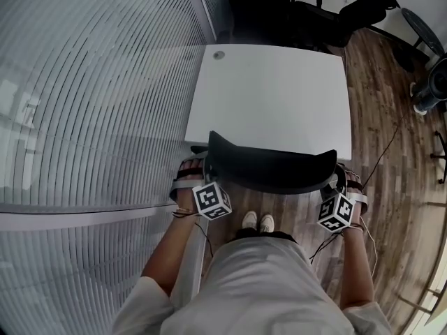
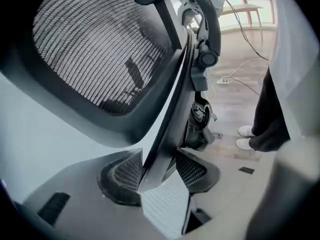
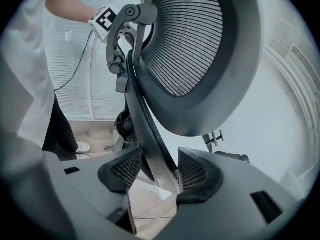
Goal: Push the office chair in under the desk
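The black mesh office chair [image 1: 272,166] stands at the near edge of the white desk [image 1: 272,96], its backrest top just over that edge. My left gripper [image 1: 194,172] is at the backrest's left end. In the left gripper view the backrest [image 2: 100,49] fills the frame, and the left gripper [image 2: 157,171] is shut on its rim, both pads against it. My right gripper [image 1: 342,181] is at the right end. In the right gripper view the backrest [image 3: 185,39] has its rim between the pads of the right gripper [image 3: 160,171], which stand slightly off it.
A glass wall with blinds [image 1: 84,82] runs along the desk's left side. More black chairs [image 1: 279,5] stand behind the desk. A cable [image 1: 380,159] trails over the wood floor at right, near a fan [image 1: 436,82]. My shoes [image 1: 257,221] are just behind the chair.
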Available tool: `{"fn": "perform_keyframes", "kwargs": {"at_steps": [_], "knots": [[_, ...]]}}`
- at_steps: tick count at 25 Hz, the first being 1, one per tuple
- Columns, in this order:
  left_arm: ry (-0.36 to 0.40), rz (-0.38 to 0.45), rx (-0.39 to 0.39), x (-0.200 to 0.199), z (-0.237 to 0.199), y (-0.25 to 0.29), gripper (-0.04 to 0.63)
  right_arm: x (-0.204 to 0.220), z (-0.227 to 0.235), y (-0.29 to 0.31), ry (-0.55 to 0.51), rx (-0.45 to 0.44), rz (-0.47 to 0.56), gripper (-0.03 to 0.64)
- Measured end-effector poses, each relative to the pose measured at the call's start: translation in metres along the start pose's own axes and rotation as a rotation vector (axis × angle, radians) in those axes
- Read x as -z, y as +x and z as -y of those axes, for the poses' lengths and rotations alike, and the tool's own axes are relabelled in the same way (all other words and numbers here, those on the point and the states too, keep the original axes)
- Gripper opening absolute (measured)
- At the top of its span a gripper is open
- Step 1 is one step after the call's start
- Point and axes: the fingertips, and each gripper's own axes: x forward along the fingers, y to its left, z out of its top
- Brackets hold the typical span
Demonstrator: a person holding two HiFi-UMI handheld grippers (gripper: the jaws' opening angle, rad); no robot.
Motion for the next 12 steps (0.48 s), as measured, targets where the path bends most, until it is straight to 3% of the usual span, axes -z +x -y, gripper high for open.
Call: {"fn": "perform_keyframes", "kwargs": {"at_steps": [7,12], "knots": [[-0.238,0.152,-0.002,-0.021,-0.007,-0.047,0.192,-0.030,0.009,-0.039,0.239,0.011,0.157,0.200],[-0.388,0.307,0.023,-0.053,-0.011,-0.084,0.117,-0.064,0.013,-0.074,0.428,-0.001,0.308,0.138]]}}
